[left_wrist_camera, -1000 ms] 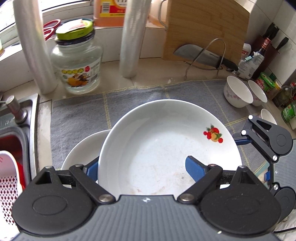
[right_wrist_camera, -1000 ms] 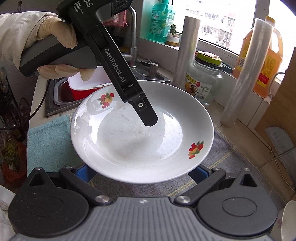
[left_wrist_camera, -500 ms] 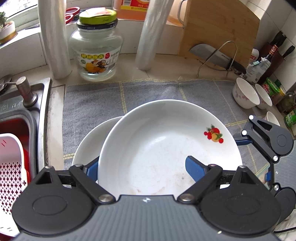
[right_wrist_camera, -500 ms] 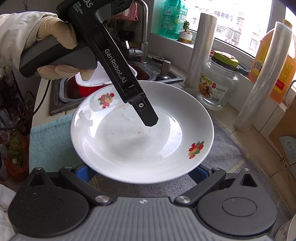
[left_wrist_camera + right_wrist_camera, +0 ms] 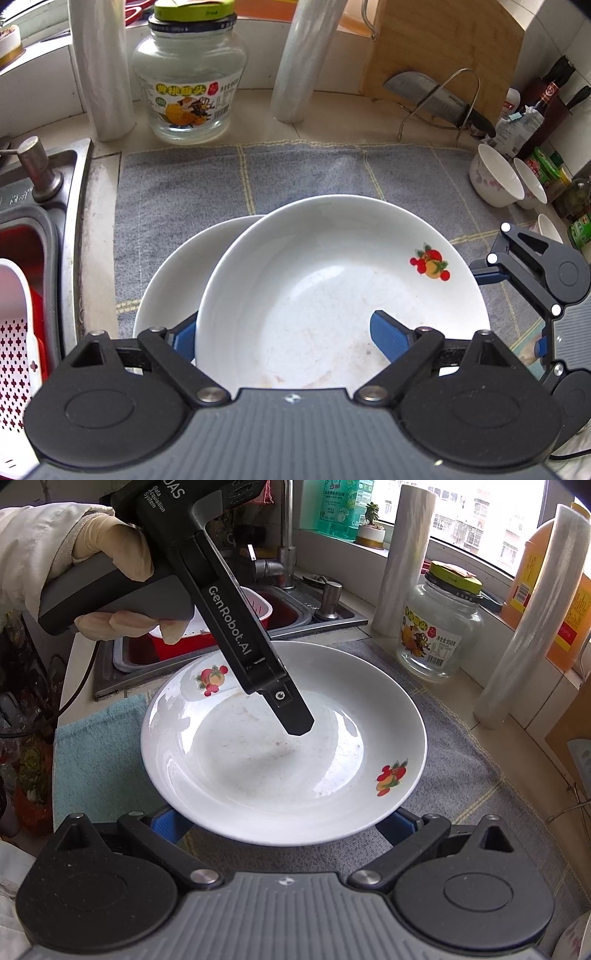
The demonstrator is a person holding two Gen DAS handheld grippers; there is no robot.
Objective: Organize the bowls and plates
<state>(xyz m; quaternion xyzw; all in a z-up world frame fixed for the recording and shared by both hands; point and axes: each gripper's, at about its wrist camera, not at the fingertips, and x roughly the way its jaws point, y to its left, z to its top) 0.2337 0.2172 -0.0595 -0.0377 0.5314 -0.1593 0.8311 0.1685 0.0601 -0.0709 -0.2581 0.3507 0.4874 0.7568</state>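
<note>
1. The fruit-patterned plate (image 5: 332, 295) fills the middle of the left wrist view. It is raised above the grey cloth (image 5: 295, 173) that covers the worktop.
2. The left gripper (image 5: 284, 328) is grasping this plate at its 6 o'clock rim. One blue finger (image 5: 388, 332) lies inside the dish, and the other sits outside and under the rim at 8 o'clock.
3. In the right wrist view the inner finger slants down from 11 o'clock into the middle of the plate. A gloved hand (image 5: 110, 554) holds the handle at 10 o'clock.
4. The right gripper (image 5: 282, 823) has both fingers tucked beneath the near rim of the plate at 6 o'clock, where the plate hides the tips. I cannot tell whether they are clenched on it or released.
5. In the left wrist view the right gripper stands at the plate's 3 o'clock, with a blue finger just at the rim.
6. A second white plate (image 5: 177, 280) lies on the cloth, partly under the held plate, and shows at its 9 o'clock.
7. Small bowls (image 5: 495, 181) stand on their sides at 2 o'clock, at the edge of the cloth and well apart from the plates.
8. A glass jar (image 5: 188, 92) stands at 11 o'clock beyond the cloth.
9. The sink (image 5: 44, 221) is at 9 o'clock.
10. A red and white basket (image 5: 14, 332) sits inside the sink.
</note>
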